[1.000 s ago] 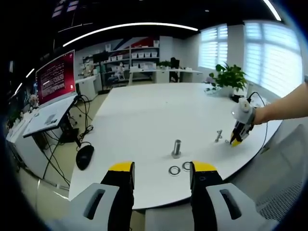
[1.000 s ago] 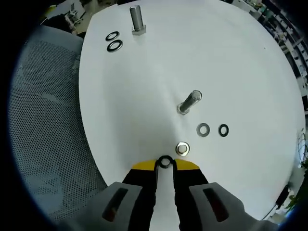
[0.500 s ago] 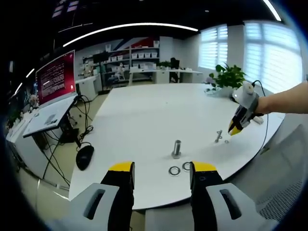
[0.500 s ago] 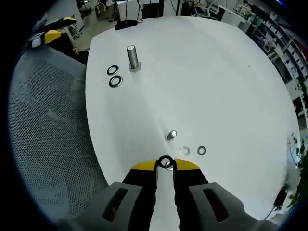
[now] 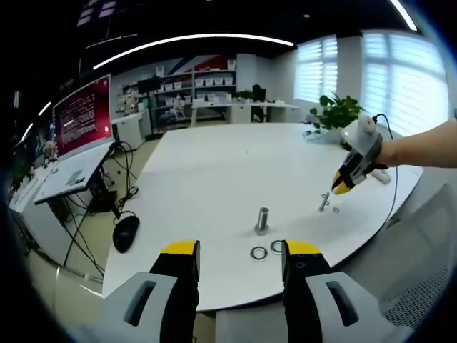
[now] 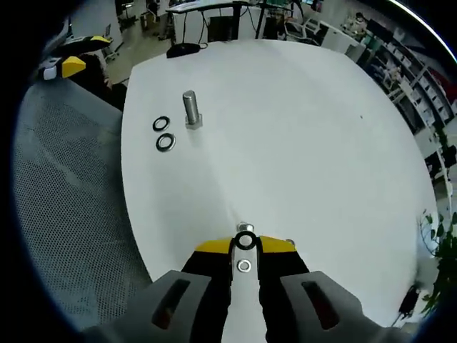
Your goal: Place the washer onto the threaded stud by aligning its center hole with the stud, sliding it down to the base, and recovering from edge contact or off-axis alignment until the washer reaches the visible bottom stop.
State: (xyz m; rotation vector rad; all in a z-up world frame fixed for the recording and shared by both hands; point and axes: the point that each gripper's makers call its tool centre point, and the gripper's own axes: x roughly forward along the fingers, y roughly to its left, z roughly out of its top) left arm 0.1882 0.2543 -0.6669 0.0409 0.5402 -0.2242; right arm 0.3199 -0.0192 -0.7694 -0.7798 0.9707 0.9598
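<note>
1. Right gripper [image 6: 245,245] clamped on black washer [image 6: 245,241], poised directly above the small threaded stud [image 5: 325,201] on the white table [image 6: 300,128].
2. Left gripper [image 5: 238,251] parted, holding nothing, near the large stud [image 5: 262,220].

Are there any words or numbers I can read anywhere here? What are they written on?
None can be read.
Big red screen beside the white table: it has pale lines of writing, too small and blurred to read.
Boxes on the far shelves: any labels are too small to make out.
Washer held in the right hand-held gripper: no markings visible.
</note>
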